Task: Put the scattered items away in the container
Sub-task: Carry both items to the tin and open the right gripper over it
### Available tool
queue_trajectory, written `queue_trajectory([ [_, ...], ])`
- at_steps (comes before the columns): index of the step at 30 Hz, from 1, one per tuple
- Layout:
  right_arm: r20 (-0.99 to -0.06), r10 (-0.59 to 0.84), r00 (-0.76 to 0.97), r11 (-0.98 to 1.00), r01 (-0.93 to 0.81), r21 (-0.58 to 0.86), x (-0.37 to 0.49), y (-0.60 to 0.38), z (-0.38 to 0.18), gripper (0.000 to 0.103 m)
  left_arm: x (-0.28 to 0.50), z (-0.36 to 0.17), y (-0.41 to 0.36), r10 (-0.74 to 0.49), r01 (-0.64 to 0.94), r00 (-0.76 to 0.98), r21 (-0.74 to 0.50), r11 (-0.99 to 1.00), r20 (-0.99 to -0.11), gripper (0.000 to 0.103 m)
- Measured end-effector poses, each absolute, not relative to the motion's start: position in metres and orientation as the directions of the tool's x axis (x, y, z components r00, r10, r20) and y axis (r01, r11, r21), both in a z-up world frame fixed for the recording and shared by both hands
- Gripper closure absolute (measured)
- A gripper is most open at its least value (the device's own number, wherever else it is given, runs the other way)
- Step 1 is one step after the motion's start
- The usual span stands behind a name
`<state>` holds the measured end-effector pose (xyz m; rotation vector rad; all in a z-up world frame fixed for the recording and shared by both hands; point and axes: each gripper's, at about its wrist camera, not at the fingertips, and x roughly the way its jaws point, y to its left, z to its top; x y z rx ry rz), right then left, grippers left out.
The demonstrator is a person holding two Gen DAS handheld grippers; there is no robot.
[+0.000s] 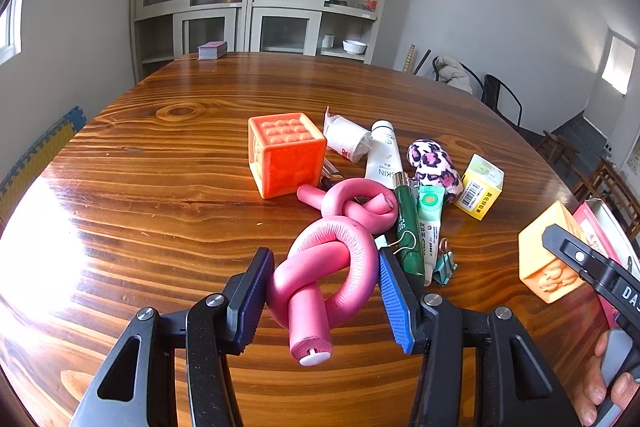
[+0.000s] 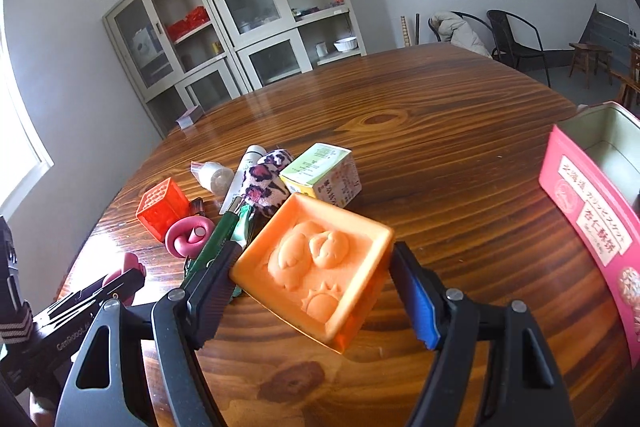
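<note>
While left gripper (image 1: 324, 301) jaws clamp the knotted pink foam curler (image 1: 326, 279), right gripper (image 2: 310, 297) jaws clamp the orange block (image 2: 316, 269); its tilted grip risks slipping short of the tin (image 2: 612, 147).

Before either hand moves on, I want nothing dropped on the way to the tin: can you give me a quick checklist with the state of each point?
1. Right gripper clamped on the orange block: ok, both pads press its sides.
2. Block clear of the table: ok, it appears lifted.
3. Tin open: ok, no lid on it.
4. Room in the tin: cannot tell, only part of its inside shows.
5. Left gripper holds the pink foam roller: ok, pads against it.
6. Roller free of the pile: cannot tell.
</note>
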<state>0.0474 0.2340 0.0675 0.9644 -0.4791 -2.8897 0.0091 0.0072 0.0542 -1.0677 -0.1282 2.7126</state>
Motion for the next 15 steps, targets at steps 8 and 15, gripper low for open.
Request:
queue_trajectory([
  [8,-0.517,-0.097,-0.850,-0.940,-0.093,0.328,0.083,0.276,0.090,0.024,0.016,0.052,0.035,0.278,-0.218,-0.691,-0.175,-0.960,-0.668,0.049],
  [15,-0.486,0.029,-0.874,-0.929,-0.203,0.308,0.101,0.326,0.107,0.024,0.024,0.058,0.064,0.347,-0.283,-0.661,-0.208,-0.936,-0.665,0.049],
])
